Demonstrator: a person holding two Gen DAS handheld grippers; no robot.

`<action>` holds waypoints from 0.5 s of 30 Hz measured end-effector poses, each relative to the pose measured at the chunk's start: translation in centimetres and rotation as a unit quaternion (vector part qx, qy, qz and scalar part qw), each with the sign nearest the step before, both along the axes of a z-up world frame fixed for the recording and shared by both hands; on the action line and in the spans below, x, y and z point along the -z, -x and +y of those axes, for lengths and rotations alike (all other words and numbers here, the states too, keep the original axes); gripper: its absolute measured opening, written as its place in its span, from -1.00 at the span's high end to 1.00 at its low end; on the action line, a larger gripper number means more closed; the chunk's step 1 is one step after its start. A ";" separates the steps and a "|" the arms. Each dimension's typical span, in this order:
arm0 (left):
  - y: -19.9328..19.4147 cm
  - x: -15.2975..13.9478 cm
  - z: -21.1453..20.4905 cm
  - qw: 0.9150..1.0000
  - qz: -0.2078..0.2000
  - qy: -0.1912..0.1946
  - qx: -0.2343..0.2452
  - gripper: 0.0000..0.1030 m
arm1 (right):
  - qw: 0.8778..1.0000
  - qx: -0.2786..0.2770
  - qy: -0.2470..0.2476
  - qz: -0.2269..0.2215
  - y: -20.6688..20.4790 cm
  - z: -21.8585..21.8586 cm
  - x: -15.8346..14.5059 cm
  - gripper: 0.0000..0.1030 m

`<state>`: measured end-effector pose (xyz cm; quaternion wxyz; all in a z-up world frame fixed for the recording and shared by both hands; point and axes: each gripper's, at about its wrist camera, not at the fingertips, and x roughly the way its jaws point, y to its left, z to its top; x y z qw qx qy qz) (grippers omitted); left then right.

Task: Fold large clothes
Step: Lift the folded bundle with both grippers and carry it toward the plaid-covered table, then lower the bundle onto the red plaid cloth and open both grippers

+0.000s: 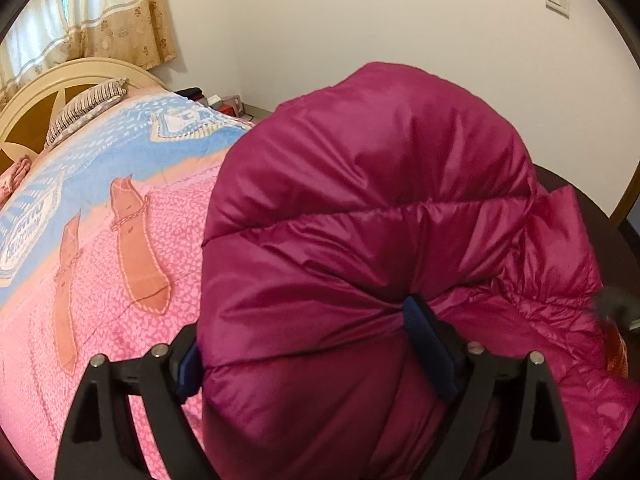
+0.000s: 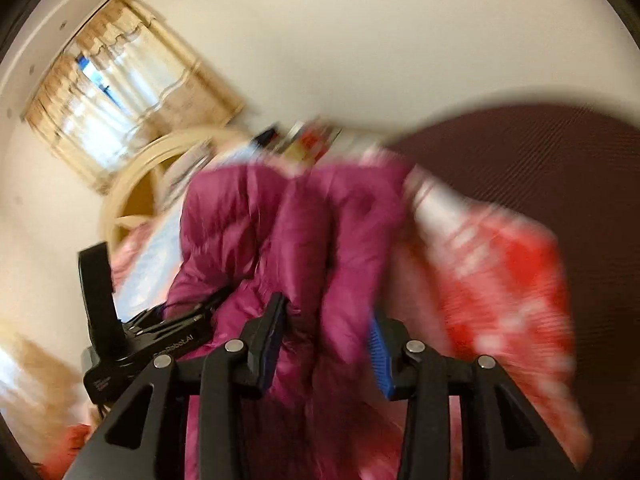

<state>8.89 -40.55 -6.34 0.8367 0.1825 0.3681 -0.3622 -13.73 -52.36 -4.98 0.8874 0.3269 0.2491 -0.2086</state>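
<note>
Left wrist view: down jacket (image 1: 360, 220) bulges centre frame over the bed (image 1: 120, 240), left gripper (image 1: 316, 344) spread wide around its bulk (pads touching, grip uncertain); right gripper (image 2: 328, 340), part-open, straddles a fold.

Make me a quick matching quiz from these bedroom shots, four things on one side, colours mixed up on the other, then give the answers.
Things:
1. puffer jacket
2. headboard
3. gripper pads
4. pillow

Colours:
A. cream
B. blue
C. striped grey and white
D. magenta

Pairs: 1-D, 2-A, 3-B, 4-C
</note>
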 end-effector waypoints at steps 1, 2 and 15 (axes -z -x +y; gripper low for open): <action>-0.3 0.1 -0.1 1.000 -0.001 0.000 -0.001 -0.78 | 1.000 0.007 0.027 0.005 0.6 0.8 -1.2 0.22; -0.3 0.0 -0.2 1.000 -0.003 -0.001 -0.002 -0.79 | 0.999 0.007 0.053 0.005 0.9 1.7 -2.6 0.22; 2.4 -0.6 -0.3 0.999 -0.036 -0.018 -0.014 -0.85 | 0.993 0.043 0.037 0.102 -6.7 -0.8 1.4 0.22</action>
